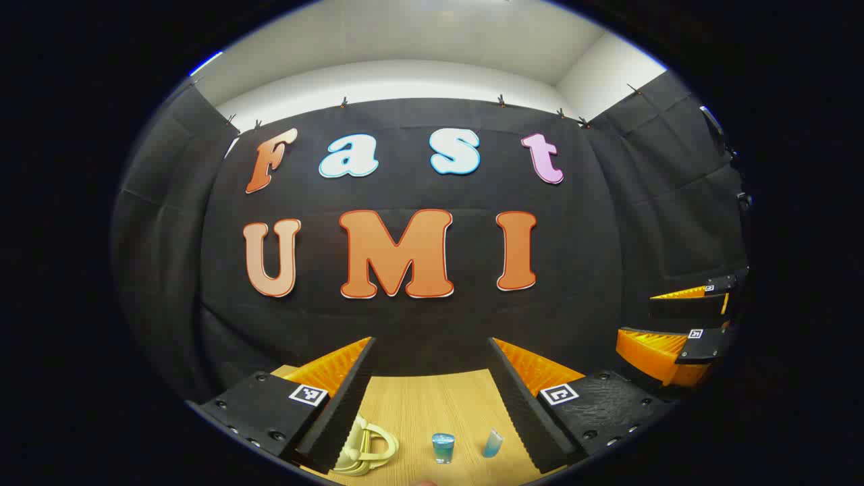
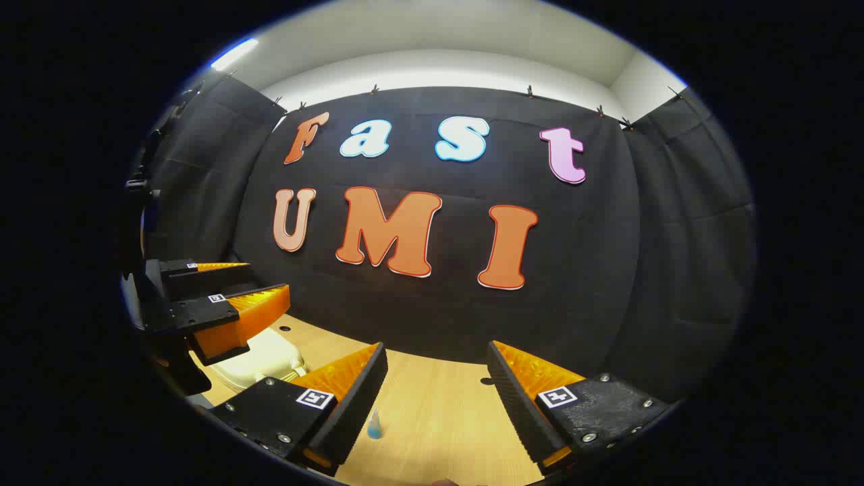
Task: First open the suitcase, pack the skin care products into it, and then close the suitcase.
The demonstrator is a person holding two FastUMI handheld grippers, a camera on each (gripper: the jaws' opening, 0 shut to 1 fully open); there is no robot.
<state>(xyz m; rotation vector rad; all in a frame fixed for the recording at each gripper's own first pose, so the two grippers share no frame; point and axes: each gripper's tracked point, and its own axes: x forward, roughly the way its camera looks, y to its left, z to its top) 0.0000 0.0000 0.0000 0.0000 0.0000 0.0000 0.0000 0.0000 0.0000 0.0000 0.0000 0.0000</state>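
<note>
1. Wood is what we see under everything: a light tabletop that runs up to the black cloth wall.
2. We hold the left hand-held gripper up over the tabletop. Its two fingers are wide apart and hold nothing.
3. Between those fingers, down low in the left gripper view, we see three things on the tabletop.
4. One is the cream suitcase, on the left, with its looped handle toward us. The left finger hides part of it, so we cannot tell if it is open or closed.
5. Next comes a little blue jar, standing up, near the middle.
6. Just to the right of it is a small blue tube, leaning a bit.
7. We hold the right hand-held gripper over the tabletop too. Its fingers are also wide apart, with nothing between them.
8. In the right gripper view the small blue tube peeks out beside the left finger.
9. Farther left in that view, the cream suitcase sits on the tabletop, and the left hand-held gripper hangs above it, not touching it.
10. Off to the right in the left gripper view, we see the right hand-held gripper too.
</note>
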